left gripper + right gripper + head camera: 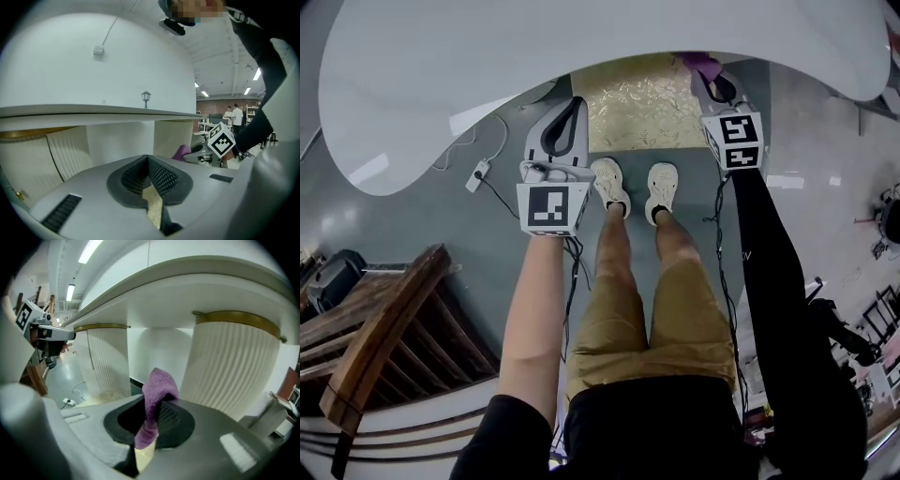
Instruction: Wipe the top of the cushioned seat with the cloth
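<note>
The right gripper [713, 82] pinches a purple cloth [158, 391] at the white table's [581, 37] edge, by the right edge of a gold patterned surface [642, 108]. The left gripper [574, 111] is at that surface's left edge, its jaws pressed together on nothing. A power strip [476, 175] lies on the floor further left.

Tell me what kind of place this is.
Probably a large workshop or lab hall: ceiling strip lights, people standing in the background, and a power strip with its cable on the grey floor.
</note>
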The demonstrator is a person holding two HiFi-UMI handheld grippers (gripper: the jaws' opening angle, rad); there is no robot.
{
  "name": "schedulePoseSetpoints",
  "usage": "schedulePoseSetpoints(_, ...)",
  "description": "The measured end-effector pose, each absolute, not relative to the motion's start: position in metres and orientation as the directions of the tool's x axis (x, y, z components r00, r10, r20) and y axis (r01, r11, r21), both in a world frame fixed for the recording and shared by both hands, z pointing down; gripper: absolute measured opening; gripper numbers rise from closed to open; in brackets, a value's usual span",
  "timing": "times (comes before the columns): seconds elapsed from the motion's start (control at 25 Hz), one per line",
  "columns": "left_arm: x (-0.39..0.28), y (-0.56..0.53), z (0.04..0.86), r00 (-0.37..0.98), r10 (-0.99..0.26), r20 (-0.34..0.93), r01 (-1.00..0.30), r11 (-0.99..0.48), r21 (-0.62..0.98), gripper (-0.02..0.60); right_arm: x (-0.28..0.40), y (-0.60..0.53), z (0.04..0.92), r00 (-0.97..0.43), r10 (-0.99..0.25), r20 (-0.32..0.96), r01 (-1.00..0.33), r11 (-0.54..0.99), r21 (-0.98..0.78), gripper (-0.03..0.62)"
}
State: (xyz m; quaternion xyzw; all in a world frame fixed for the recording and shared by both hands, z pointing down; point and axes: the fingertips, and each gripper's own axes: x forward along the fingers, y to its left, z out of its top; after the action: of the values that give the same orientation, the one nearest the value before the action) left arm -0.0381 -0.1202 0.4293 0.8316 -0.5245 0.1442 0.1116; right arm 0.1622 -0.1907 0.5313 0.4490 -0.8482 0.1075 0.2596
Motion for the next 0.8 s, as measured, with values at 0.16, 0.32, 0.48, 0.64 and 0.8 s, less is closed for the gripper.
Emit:
schedulePoseSetpoints(0.16, -0.008, -0.121, 0.425, 0.407, -0.844, 0.349, -0.905, -0.425, 0.027, 0.008, 0.227, -0.184, 0.543, -0.39, -0.731, 0.56, -0.856, 0.512, 0.072, 0.031)
schedulePoseSetpoints(0.32, 0.01, -0.117, 0.434, 0.405, -0.841, 0.358, -0.906, -0.421, 0.036, 0.008, 0.255, -0.173, 0.583, -0.347, -0.699, 0.625, -0.863, 0.499, 0.08, 0.031)
schedulePoseSetpoints(0.48, 0.015, -0.116, 0.446, 0.408, -0.828, 0.385, -0.903, -0.428, 0.035, 0.008, 0.236, -0.153, 0.623, -0.382, -0.618, 0.687, -0.839, 0.544, 0.023, 0.031)
schedulePoseSetpoints(0.64, 0.013, -0.107, 0.461, 0.437, -0.807, 0.397, -0.891, -0.45, 0.065, 0.008, 0.199, -0.137, 0.64, -0.444, -0.555, 0.704, -0.805, 0.592, -0.04, 0.031)
schedulePoseSetpoints(0.8, -0.002, -0.108, 0.468, 0.452, -0.8, 0.394, -0.883, -0.464, 0.07, 0.008, 0.173, -0.141, 0.635, -0.446, -0.57, 0.69, -0.82, 0.57, -0.058, 0.031)
